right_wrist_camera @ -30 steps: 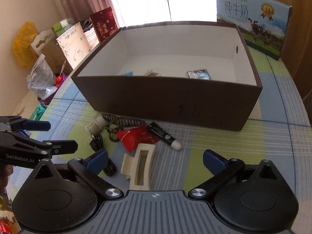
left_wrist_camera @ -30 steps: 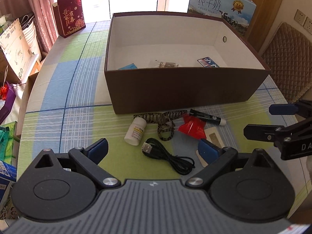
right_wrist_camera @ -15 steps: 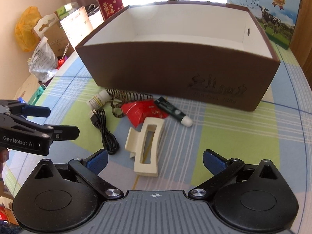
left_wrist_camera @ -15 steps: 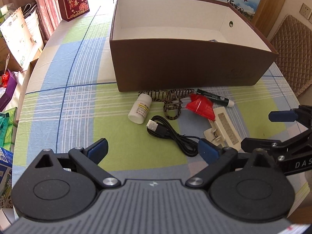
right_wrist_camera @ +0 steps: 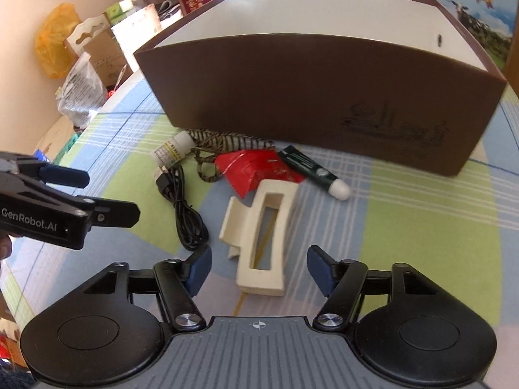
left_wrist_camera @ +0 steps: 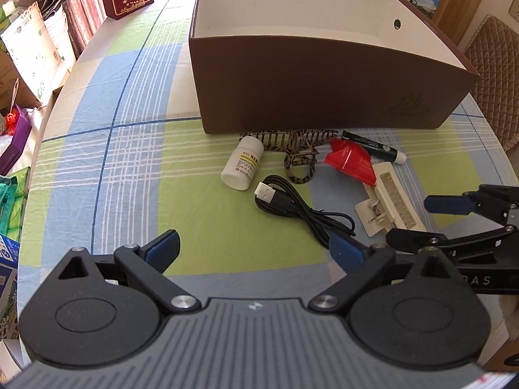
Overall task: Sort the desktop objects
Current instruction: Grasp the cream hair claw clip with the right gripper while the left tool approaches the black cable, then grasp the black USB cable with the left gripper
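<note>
We see the right gripper [right_wrist_camera: 259, 267] half spread, its jaws just closing around the cream hair clip [right_wrist_camera: 262, 236] at lower centre, not yet pressing it. The clip could tip or skid. The left gripper [left_wrist_camera: 256, 248] hangs spread near the black cable [left_wrist_camera: 301, 209].

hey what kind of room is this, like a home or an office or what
Most likely a home dining or living room: a table under a checked tablecloth, a quilted chair beside it, curtains behind, and gift bags and a milk carton around.
</note>
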{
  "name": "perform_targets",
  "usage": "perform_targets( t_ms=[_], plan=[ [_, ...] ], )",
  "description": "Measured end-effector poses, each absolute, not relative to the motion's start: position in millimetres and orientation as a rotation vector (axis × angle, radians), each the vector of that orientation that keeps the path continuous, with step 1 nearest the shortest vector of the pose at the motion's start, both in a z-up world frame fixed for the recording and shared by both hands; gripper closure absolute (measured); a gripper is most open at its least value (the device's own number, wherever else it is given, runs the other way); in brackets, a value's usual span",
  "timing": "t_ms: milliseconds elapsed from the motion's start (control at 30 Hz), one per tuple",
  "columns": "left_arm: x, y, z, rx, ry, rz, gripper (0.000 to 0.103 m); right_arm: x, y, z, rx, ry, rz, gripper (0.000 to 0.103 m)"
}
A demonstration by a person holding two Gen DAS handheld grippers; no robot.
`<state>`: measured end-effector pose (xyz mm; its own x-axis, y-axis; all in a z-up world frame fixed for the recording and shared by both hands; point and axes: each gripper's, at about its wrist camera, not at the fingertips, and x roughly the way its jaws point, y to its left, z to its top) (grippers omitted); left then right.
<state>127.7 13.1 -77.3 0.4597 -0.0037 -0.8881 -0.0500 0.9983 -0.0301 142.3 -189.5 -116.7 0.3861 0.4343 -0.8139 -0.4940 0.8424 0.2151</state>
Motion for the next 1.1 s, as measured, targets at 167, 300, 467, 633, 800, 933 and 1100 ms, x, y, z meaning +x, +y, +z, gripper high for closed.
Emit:
perform_targets(
  t_ms=[167,300,467,633,800,933,1100],
  plan=[
    [130,15,-81,-0.060,1.101,0.032,0.006,142,-181,-125,-0.111,1.003,0.593,0.066],
    [132,14,-84,-0.062,1.103,0.027,0.006,142,-187,-126,-0.100,1.009,0.591,0.067],
    [133,12,-88,-0.069,1.105,0.012,0.006,143,-202,-124,-0.089,1.030,0.567,0.067],
    [138,8,-92,-0.098,1.091,-0.008,0.006,144,-228,-122,-0.046,1.044,0.503,0.067],
    [149,1,-95,-0.110,1.061,-0.002,0.007,147,-252,-121,-0.016,1.046,0.437,0.067],
    [162,-5,-101,-0.110,1.049,0.020,0.010,149,-265,-120,0.001,1.044,0.404,0.067],
    [169,-9,-116,-0.069,1.064,0.046,0.021,151,-270,-121,0.010,1.038,0.400,0.067]
  ],
)
